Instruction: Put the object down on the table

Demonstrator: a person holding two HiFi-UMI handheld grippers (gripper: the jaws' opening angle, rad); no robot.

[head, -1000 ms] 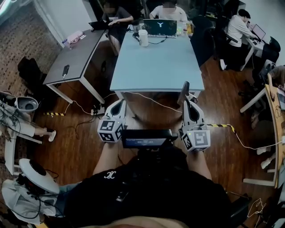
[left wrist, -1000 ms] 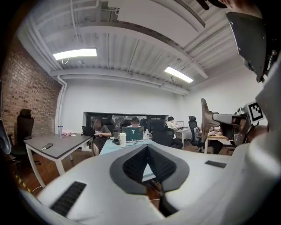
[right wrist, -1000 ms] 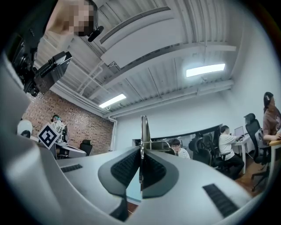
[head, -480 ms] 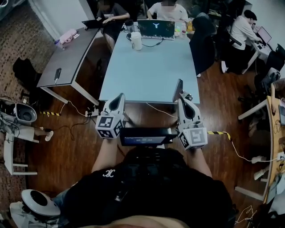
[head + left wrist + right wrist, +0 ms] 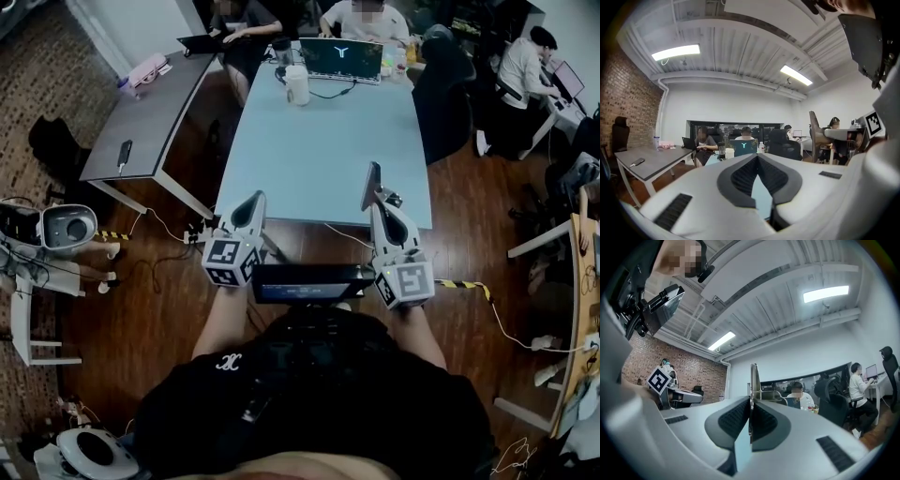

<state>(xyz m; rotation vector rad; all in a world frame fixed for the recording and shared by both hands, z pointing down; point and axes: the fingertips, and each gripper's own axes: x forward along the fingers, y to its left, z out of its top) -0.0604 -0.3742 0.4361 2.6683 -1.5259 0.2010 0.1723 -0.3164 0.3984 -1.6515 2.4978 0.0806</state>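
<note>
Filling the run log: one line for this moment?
right gripper: shut on thin flat object, upright | left gripper: shut, empty | object: over near edge of blue table, not set down

Near half of the table (image 5: 323, 164) is totally bare, so there's loads of room coming in over the front edge. The clutter's all at the far end: laptop (image 5: 340, 58), cup (image 5: 297, 84), and a cable (image 5: 333, 93) running between them. A chair (image 5: 448, 80) crowds the far right side. A grey desk (image 5: 155, 117) sits near the left edge, with a gap between.
</note>
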